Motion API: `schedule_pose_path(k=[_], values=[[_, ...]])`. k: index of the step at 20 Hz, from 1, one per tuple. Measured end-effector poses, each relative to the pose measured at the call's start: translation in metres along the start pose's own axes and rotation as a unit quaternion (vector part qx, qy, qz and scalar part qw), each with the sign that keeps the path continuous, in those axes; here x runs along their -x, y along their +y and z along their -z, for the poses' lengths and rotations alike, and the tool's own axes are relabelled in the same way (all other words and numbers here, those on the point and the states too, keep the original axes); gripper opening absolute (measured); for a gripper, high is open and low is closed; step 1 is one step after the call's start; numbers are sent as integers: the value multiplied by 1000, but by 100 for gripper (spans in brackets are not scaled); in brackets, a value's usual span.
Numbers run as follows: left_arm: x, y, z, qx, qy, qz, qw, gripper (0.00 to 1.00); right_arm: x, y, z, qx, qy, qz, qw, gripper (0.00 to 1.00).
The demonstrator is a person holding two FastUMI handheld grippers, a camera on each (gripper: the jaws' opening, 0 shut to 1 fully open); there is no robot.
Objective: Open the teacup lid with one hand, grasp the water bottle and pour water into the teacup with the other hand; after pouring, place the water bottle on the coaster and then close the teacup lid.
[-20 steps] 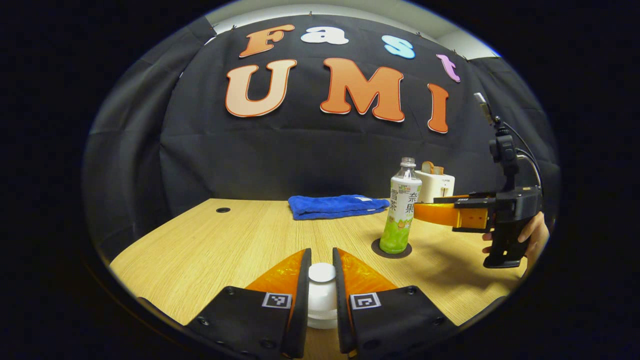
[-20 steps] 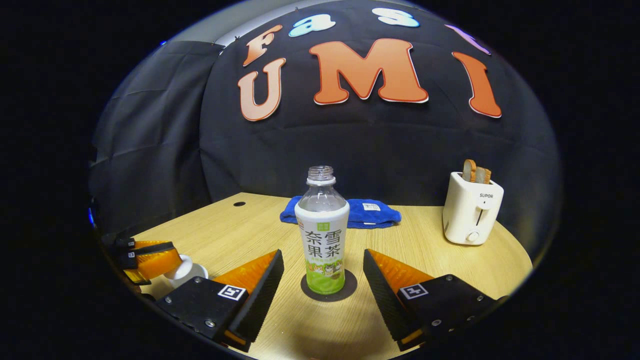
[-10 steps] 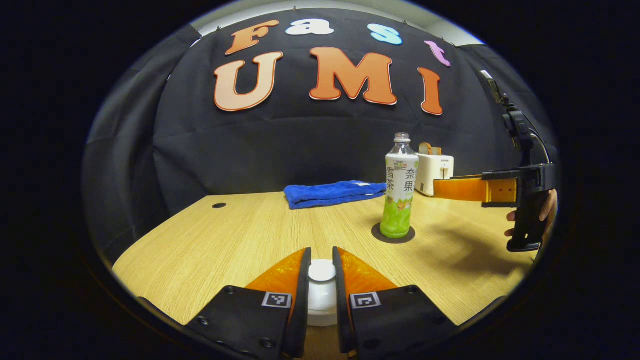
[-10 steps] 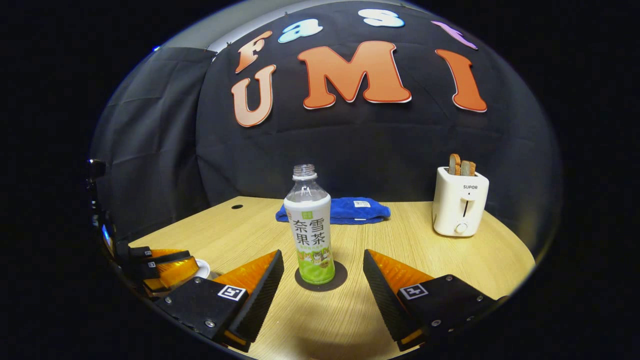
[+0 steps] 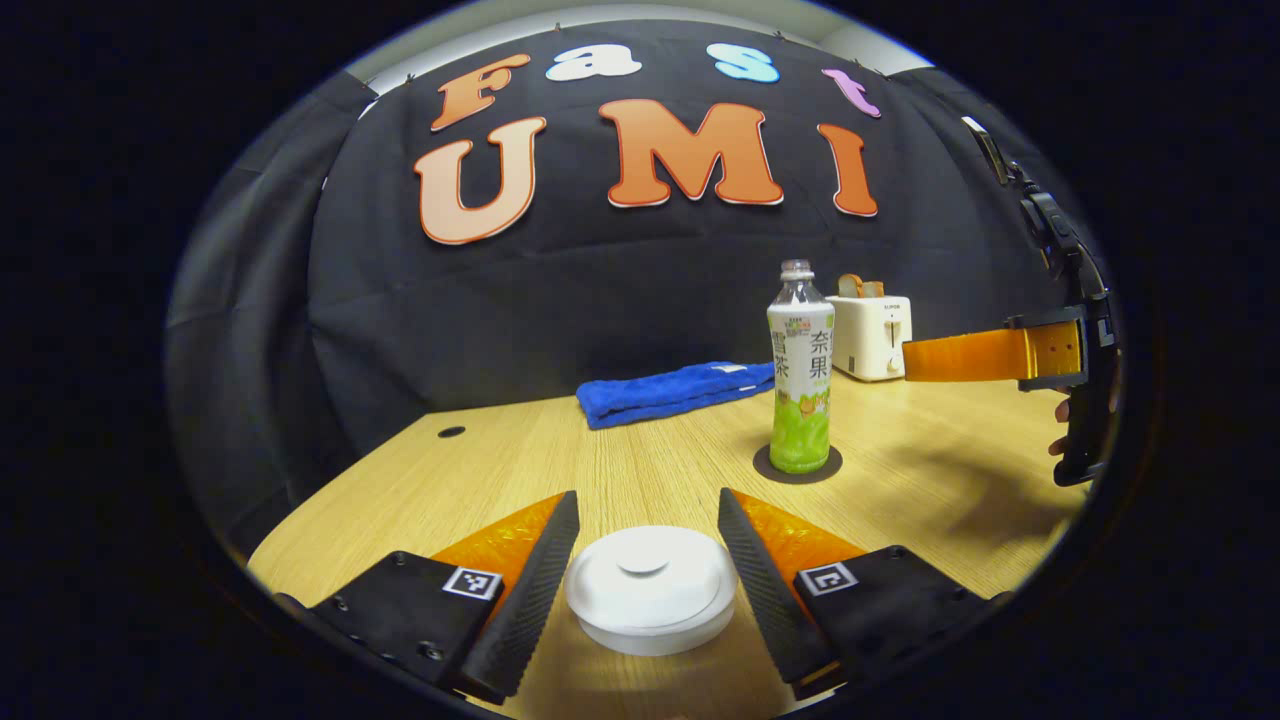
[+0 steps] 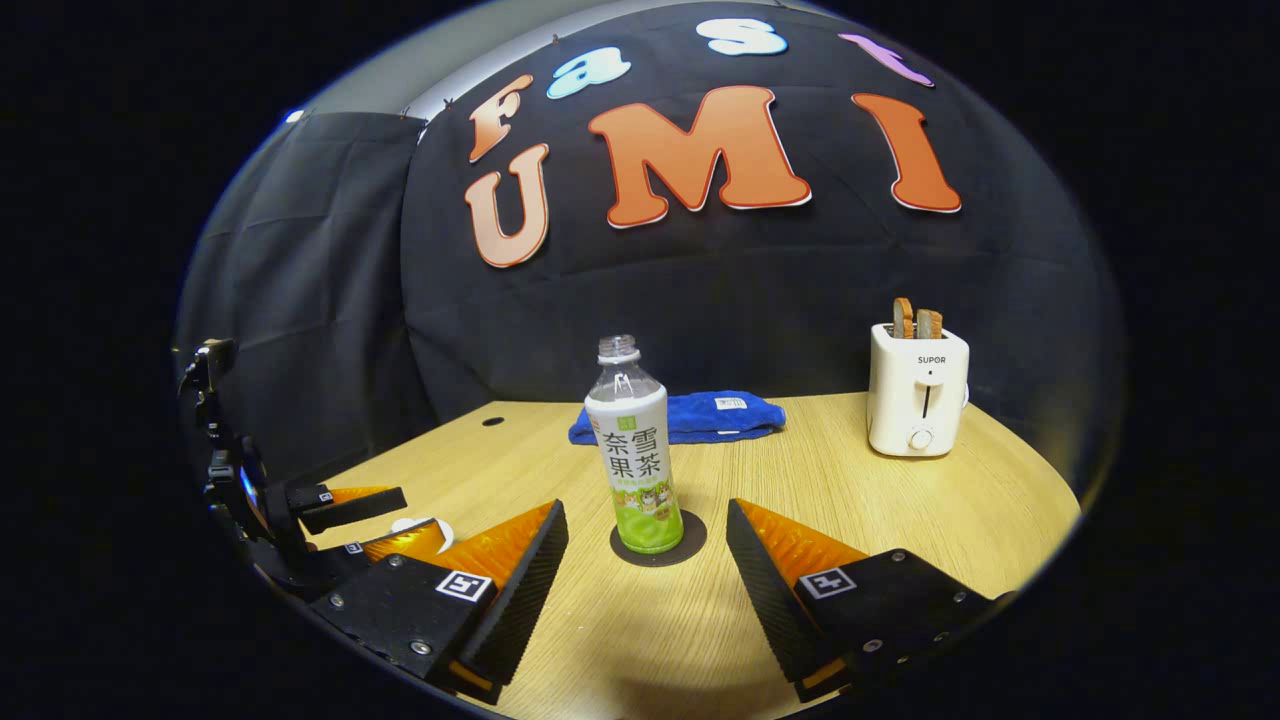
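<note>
The white teacup (image 5: 650,600), with its lid (image 5: 648,570) on, stands on the table between the spread fingers of my left gripper (image 5: 648,500), which is open and touches nothing. The water bottle (image 5: 800,385), uncapped and with a green-and-white label, stands upright on the dark round coaster (image 5: 830,465). In the right gripper view the bottle (image 6: 640,460) and coaster (image 6: 690,545) lie just ahead of my open right gripper (image 6: 645,508), apart from its fingers. The left gripper (image 6: 385,520) appears at the far left over a sliver of the teacup (image 6: 425,523). The right gripper (image 5: 940,356) hovers right of the bottle.
A folded blue towel (image 5: 675,390) lies at the back of the wooden table (image 5: 560,460). A white toaster (image 6: 918,385) with bread slices stands at the back right. A small cable hole (image 5: 451,432) sits near the back left. A hand (image 5: 1065,440) holds the right gripper.
My left gripper, earlier shut on the lid's knob, has opened with the lid resting on the cup. The right gripper has drawn back from the bottle, staying open.
</note>
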State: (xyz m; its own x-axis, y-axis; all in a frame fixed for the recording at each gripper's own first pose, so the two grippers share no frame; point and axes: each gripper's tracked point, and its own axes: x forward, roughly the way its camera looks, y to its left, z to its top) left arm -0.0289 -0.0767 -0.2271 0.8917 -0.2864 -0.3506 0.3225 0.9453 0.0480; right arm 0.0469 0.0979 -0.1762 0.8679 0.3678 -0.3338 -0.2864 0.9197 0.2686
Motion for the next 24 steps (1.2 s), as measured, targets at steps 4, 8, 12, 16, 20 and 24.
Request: schedule_pose_path(k=[4, 8, 12, 16, 20, 24], values=[[9, 2, -38, 11, -55, -10, 998, 100, 20, -3, -15, 10, -25, 12, 1000, 96], [20, 9, -76, 47, -94, -28, 994, 100, 38, 1, -29, 20, -53, 18, 998, 95], [35, 19, -112, 70, -129, -49, 988, 99, 57, 11, -36, 22, -76, 13, 997, 96], [47, 27, -130, 71, -155, -76, 982, 95, 73, 3, -51, 53, -114, 51, 991, 95], [49, 28, -121, 86, -146, -85, 982, 95, 87, -14, -64, 81, -151, 99, 980, 95], [49, 25, -116, 83, -136, -90, 983, 99, 94, -26, -71, 84, -171, 132, 973, 95]])
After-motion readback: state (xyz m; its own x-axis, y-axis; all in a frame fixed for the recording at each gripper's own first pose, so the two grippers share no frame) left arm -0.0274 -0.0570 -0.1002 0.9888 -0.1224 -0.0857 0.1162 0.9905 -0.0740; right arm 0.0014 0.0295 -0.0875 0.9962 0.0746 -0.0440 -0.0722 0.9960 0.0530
